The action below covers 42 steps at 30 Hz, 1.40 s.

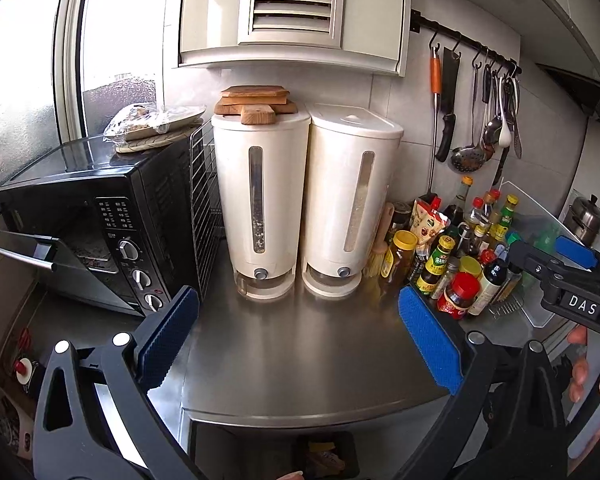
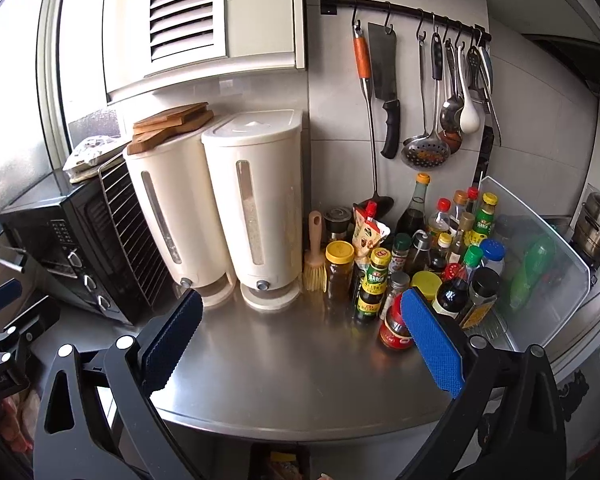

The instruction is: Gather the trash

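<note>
Reading "DAS" on right tongs, left tongs spread, empty

Both wrist views look forward and slightly down, close over the desk; both share the two white bins.

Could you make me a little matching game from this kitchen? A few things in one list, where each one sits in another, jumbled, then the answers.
Things:
1. wooden boards
2. cleaver
3. wrapped plate
4. brush

Places:
A. hanging from the wall rail
B. on top of the black oven
C. standing on the steel counter beside the right dispenser
D. on the lid of the left dispenser

Pairs: 1-D, 2-A, 3-B, 4-C
</note>
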Motion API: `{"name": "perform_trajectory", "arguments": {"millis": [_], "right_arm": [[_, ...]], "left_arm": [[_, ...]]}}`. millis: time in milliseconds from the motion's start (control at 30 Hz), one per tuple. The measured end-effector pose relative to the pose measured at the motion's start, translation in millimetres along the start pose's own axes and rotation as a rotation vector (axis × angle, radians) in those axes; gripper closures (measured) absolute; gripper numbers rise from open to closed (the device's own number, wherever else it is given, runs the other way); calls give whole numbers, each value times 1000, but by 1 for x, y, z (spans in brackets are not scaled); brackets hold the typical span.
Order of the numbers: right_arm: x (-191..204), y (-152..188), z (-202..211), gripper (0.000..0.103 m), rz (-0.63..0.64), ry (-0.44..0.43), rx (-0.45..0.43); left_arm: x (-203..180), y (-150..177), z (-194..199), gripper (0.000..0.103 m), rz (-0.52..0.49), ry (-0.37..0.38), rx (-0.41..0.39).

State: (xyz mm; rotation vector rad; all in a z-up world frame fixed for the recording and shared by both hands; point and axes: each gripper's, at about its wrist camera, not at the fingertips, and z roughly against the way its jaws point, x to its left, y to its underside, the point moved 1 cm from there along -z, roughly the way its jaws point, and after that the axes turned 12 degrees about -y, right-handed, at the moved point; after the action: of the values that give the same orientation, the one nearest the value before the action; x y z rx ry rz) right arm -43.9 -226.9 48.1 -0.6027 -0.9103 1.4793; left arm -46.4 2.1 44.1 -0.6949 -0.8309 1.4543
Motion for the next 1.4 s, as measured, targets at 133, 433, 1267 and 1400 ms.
{"name": "perform_trajectory", "arguments": {"millis": [133,433,1267,1400], "right_arm": [[-1,-3,0,3,1,4,-2],[4,-5,1,3,18,4,-5],[0,-4,5,3,8,16,-39],[1,-5,5,3,11,14,-39]], "left_arm": [[0,-4,1,8,-1,-2,-10],[-1,-10,5,8,1,3,-37],[-1,-12,4,8,8,-13,-69],[0,-12,3,8,13,-13,-67]]}}
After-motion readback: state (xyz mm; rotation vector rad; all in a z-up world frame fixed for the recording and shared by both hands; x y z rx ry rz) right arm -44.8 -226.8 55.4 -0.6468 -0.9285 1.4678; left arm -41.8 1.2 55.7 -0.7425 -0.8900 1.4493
